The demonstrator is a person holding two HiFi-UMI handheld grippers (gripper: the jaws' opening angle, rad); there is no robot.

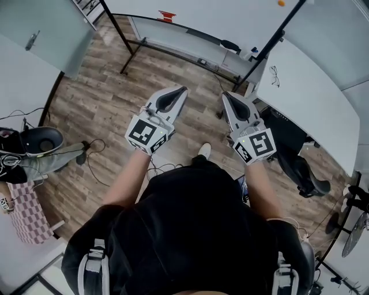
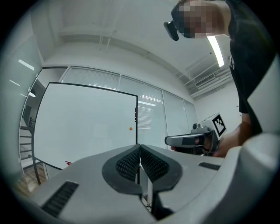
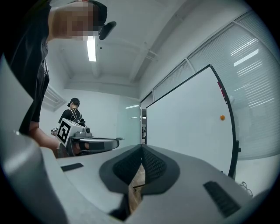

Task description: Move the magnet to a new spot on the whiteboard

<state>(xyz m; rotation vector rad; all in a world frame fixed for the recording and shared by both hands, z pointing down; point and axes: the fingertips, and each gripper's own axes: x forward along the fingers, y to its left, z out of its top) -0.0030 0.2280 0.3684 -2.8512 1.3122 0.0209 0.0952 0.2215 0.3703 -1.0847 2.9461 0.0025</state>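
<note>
A small orange magnet sticks near the right edge of the black-framed whiteboard. The right gripper view also shows the magnet on the whiteboard, and in the head view the magnet lies at the top edge. My left gripper and right gripper are held side by side in front of my body, well short of the board. Both point toward it. The left gripper is shut with nothing in it. The right gripper is likewise shut and holds nothing.
A red item sits at the whiteboard's lower edge. A white table and a dark chair stand to the right. A stool and cables are at the left. Another person stands in the background.
</note>
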